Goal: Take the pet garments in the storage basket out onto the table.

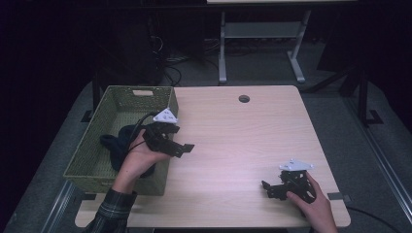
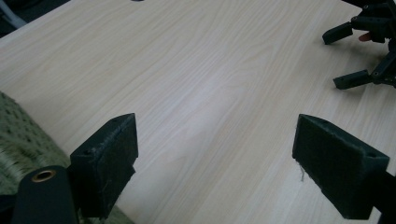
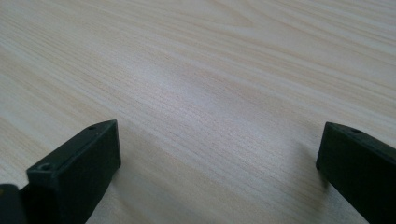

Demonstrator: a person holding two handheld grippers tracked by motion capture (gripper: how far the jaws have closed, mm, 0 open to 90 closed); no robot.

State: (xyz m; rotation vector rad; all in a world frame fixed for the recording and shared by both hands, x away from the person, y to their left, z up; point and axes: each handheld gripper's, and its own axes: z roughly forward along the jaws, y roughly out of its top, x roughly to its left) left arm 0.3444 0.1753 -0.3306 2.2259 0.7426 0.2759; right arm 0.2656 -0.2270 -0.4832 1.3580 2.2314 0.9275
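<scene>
My left gripper hangs over the right rim of a green woven basket and points toward the table's middle. Its jaws stand wide apart with nothing between them, and in the left gripper view my left gripper has bare wood beneath it. A dark blue cloth lies inside the basket, partly under the person's left hand. My right gripper rests low near the front right of the wooden table, open and empty. In the right gripper view my right gripper looks along plain tabletop. The right gripper also appears far off in the left gripper view.
The basket's corner sits just left of my left jaw. A round cable hole is near the table's far edge. Beyond the table stand a white desk frame and loose cables on a dark floor.
</scene>
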